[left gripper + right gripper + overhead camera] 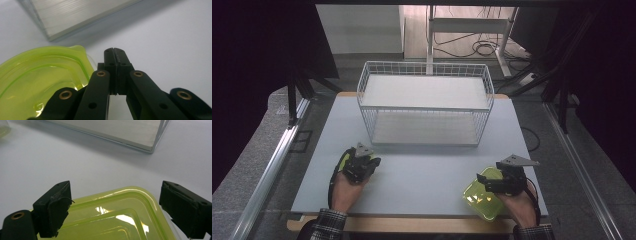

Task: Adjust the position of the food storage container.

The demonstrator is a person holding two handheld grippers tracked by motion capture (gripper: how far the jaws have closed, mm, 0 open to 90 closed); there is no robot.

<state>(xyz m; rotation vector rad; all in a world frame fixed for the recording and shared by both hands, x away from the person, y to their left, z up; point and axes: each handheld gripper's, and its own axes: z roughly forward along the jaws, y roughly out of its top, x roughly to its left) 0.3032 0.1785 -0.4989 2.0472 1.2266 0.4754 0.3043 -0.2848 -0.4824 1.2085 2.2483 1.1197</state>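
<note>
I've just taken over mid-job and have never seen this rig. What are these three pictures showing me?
There is no robot here. A person holds a hand-held gripper in each hand. The high view looks down on the grey table from above the person. The other two views come from cameras riding on the grippers and look along their black jaws.

A white wire basket stands at the far side of the table. The left hand-held gripper is shut and holds nothing, with a green plastic piece lying just beside it. The right hand-held gripper is open, its jaws on either side of a green plastic lid. I see no grip on it yet.
</note>
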